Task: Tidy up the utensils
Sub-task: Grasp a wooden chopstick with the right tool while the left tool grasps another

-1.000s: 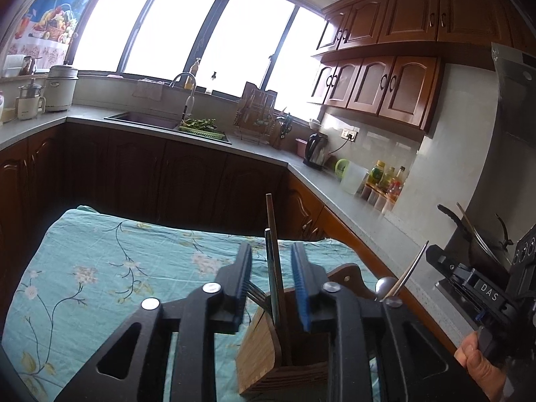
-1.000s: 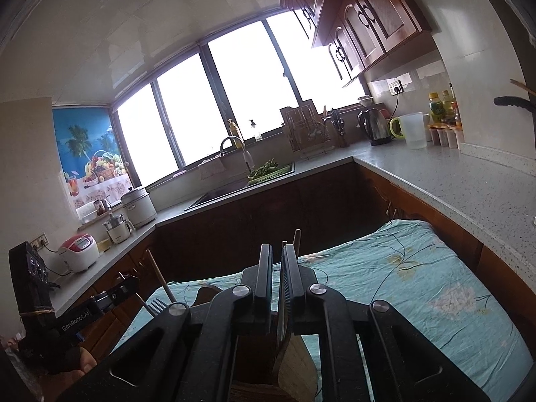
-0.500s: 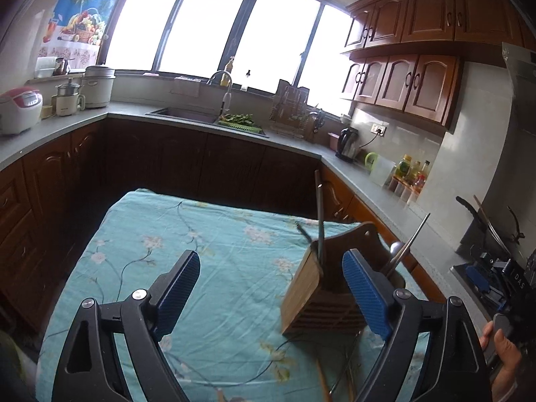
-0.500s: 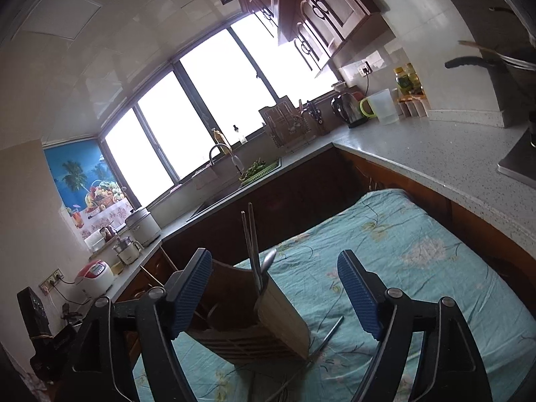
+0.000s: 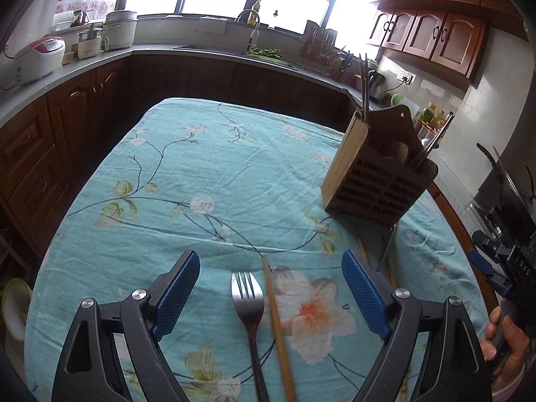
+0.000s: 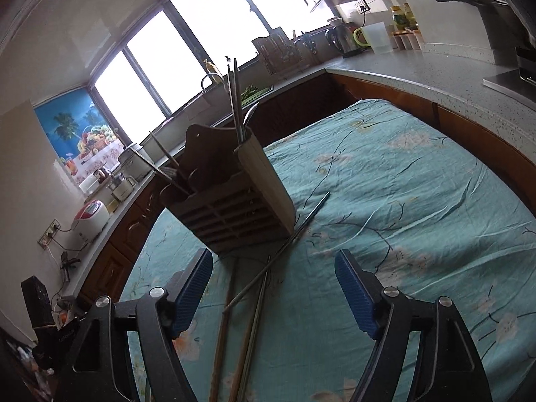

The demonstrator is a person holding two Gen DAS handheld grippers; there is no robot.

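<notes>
A wooden utensil holder (image 5: 377,171) stands on the floral teal tablecloth (image 5: 201,174) with chopsticks and a spoon upright in it; it also shows in the right wrist view (image 6: 234,197). My left gripper (image 5: 269,296) is open and empty above a metal fork (image 5: 249,305) and a wooden chopstick (image 5: 276,318) that lie between its fingers. My right gripper (image 6: 273,289) is open and empty above several loose chopsticks (image 6: 254,305) on the cloth just in front of the holder. The right gripper's body shows at the far right of the left wrist view (image 5: 502,261).
Dark wood cabinets and a grey counter (image 5: 83,63) wrap around the table. A rice cooker (image 5: 40,55), a sink (image 5: 214,50), a kettle (image 6: 345,42) and bottles (image 6: 402,16) sit on the counter. A stove with a pan (image 5: 502,171) stands to the right.
Both grippers were shut on utensils over the holder, then opened and drew back and down. The fork and loose chopsticks on the cloth have come into view between the fingers.
</notes>
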